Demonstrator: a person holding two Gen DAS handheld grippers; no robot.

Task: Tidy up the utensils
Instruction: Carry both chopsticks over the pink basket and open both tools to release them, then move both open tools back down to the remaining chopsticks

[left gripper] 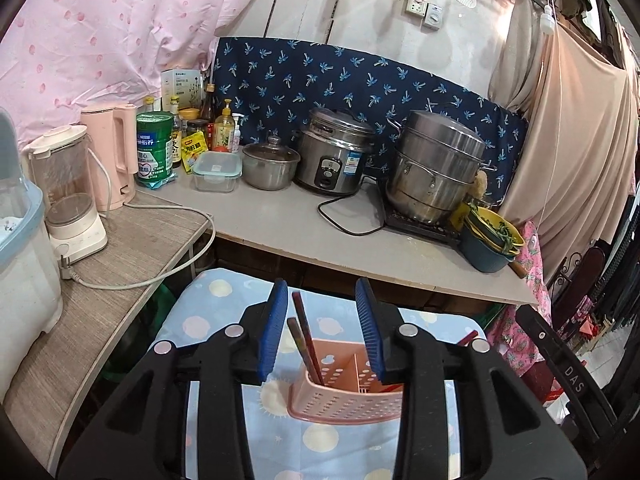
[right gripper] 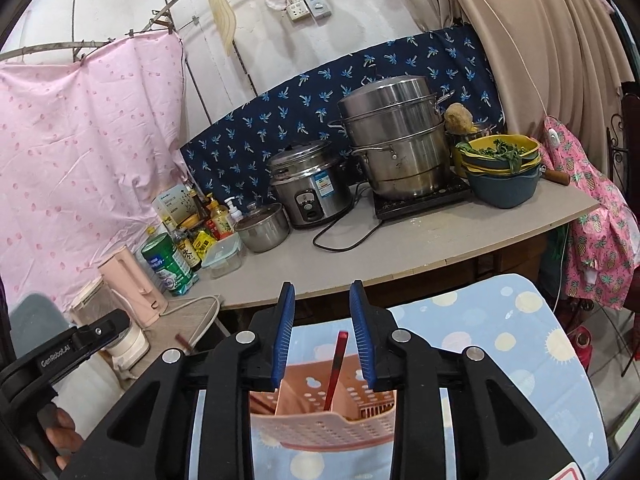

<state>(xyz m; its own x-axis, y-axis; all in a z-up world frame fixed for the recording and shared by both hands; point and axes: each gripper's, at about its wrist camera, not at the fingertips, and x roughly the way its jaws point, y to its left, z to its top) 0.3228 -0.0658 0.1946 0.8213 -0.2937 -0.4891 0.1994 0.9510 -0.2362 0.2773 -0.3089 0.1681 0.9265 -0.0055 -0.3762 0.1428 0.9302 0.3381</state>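
Note:
A pink perforated utensil holder (left gripper: 348, 394) (right gripper: 320, 428) stands on a light blue patterned cloth (left gripper: 224, 320). Two dark red chopsticks (left gripper: 304, 332) lean upright in its left compartment. My left gripper (left gripper: 322, 285) is open just above the holder; the chopstick tops rise between its blue pads (left gripper: 274, 332) and touch neither. In the right wrist view a red-handled utensil (right gripper: 338, 364) stands in another compartment. My right gripper (right gripper: 322, 286) is open around its top, pads apart from it. The left gripper's body (right gripper: 60, 354) and a hand (right gripper: 60, 436) show at the lower left.
Behind the cloth runs a grey counter (left gripper: 304, 232) with a rice cooker (left gripper: 334, 152), a steel steamer (left gripper: 434, 168) on a hotplate, a lidded pot (left gripper: 270, 164), stacked bowls of greens (left gripper: 490, 240), bottles and a green tin (left gripper: 154, 146). A side shelf (left gripper: 132, 248) holds a pink kettle, blender and loose cord.

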